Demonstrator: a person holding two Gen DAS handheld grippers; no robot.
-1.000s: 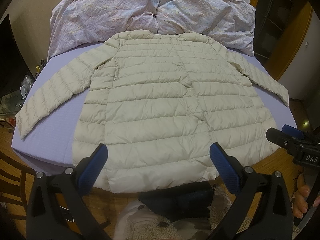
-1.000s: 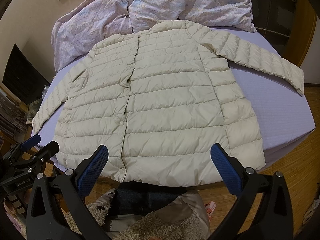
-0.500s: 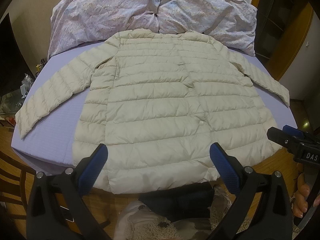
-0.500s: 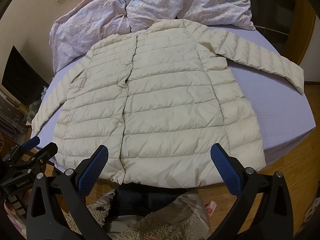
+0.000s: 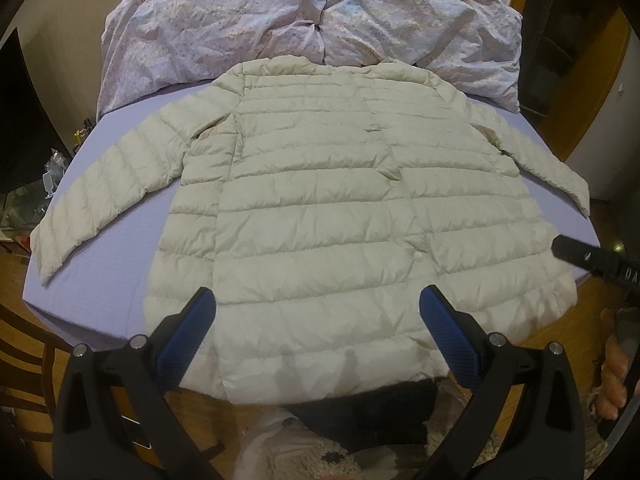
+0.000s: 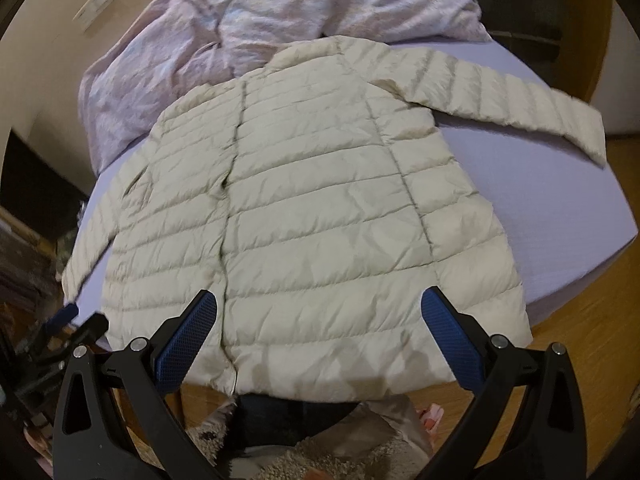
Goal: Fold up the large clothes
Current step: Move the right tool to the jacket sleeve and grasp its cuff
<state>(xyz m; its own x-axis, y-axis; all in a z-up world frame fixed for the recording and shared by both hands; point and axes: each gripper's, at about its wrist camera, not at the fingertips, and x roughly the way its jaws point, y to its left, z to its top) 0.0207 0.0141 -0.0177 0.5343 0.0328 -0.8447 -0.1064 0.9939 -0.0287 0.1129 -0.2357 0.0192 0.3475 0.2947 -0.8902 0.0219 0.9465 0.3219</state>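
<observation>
A cream quilted puffer jacket lies flat and buttoned on a lavender bed, collar at the far side, both sleeves spread outward. My left gripper hovers open over the jacket's near hem, left of its middle. In the right wrist view the same jacket fills the middle, and my right gripper hangs open above the hem, nothing between its blue pads. The right gripper also shows as a black tip at the left wrist view's right edge.
A crumpled pale floral duvet is heaped behind the collar. Wooden floor borders the bed's near edge. A wooden chair stands at the near left. A person's fleece clothing and fingers appear below the hem.
Both grippers have moved forward and slightly down toward the jacket's hem, so the jacket looks larger. The right wrist view has swung a little to the left. Both stay open.
</observation>
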